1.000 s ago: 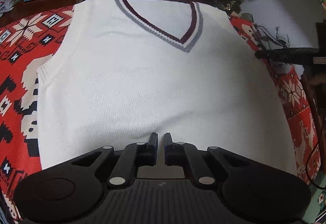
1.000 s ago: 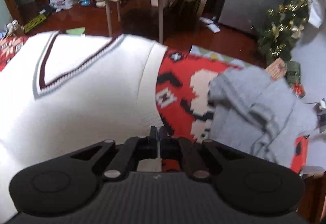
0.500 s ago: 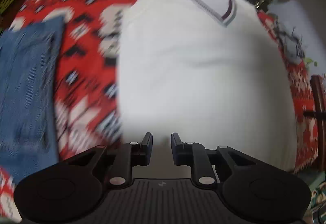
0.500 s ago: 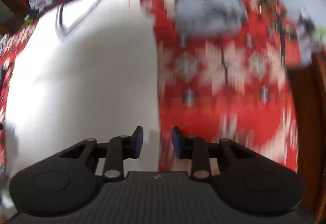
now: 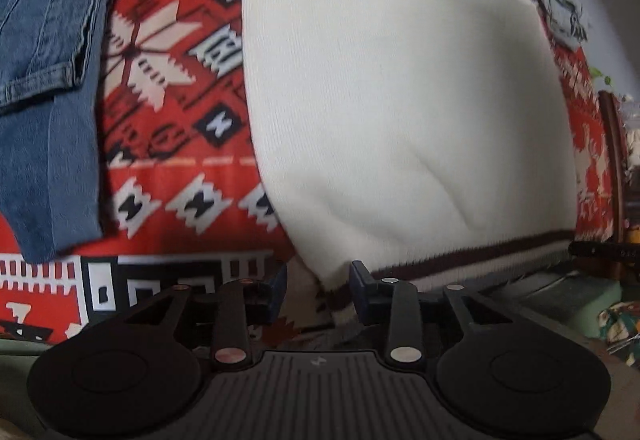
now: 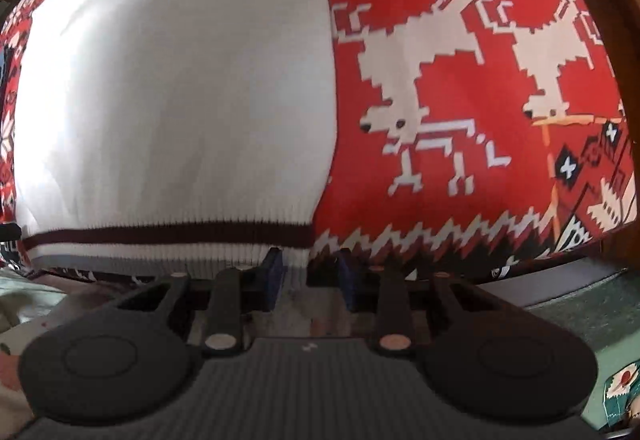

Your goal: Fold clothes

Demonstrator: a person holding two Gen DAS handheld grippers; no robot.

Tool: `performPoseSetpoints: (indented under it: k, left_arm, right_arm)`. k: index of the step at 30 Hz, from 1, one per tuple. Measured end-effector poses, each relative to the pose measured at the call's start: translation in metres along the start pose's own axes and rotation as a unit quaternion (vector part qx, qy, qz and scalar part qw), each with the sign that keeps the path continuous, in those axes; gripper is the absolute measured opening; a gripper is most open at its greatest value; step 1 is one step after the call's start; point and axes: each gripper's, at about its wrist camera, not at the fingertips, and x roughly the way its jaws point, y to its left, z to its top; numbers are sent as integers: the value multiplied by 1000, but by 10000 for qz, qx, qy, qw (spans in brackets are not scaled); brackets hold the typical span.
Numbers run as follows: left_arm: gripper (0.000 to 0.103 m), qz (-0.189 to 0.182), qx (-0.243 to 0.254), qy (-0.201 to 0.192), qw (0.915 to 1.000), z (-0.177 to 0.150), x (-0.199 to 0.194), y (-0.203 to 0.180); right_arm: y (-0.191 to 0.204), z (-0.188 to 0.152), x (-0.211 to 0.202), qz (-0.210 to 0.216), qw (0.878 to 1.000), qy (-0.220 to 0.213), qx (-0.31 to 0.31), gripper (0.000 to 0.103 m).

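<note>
Vest [image 5: 400,88], white knit, flat on red patterned blanket [image 5: 168,88].

Left wrist view: left tongs [image 5: 318,290] now at near left hem corner, no longer over mid-body as a second earlier. Jaws just opened further, parted, hem corner between blue pads [image 5: 278,286], not pinched. Folded jeans [image 5: 44,80] well apart at left.

Right wrist view: right tongs [image 6: 308,278] now at near right hem corner [image 6: 296,258], previously closed over vest edge beside grey garment. Jaws opened within the last second, parted, ribbed hem between, no pressure visible.

Judgement: both tongs staged at bottom corners; next step likely pinching hem and lifting toward neckline for first fold. Fold not yet begun.
</note>
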Motion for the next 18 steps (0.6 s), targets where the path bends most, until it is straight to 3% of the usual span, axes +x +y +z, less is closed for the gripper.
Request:
performPoseSetpoints:
  k: [7,8,10,11,18]
  left_arm:
    - [35,-430,-505,-112,9977,-4,8,4]
    - [31,-455,-508,-142,9976,-3,9,2]
    - [23,-400,-441,-205,9980,-1,11,-4]
    - [8,-346,-391,-226,9984,0,12,-7]
    - [6,-5,-54,-98,9999,3,-12,-13]
  right_arm:
    - [7,-5,1,61,9999,-85,-26,33]
    - [8,-5,0,76,9999,-91,-5,32]
    - [12,-5,1,109,9999,-71,2,14]
    - [14,-5,1,78,10000,-60,-2,13]
    - [31,-5,-24,-93,9997,104,-182,5]
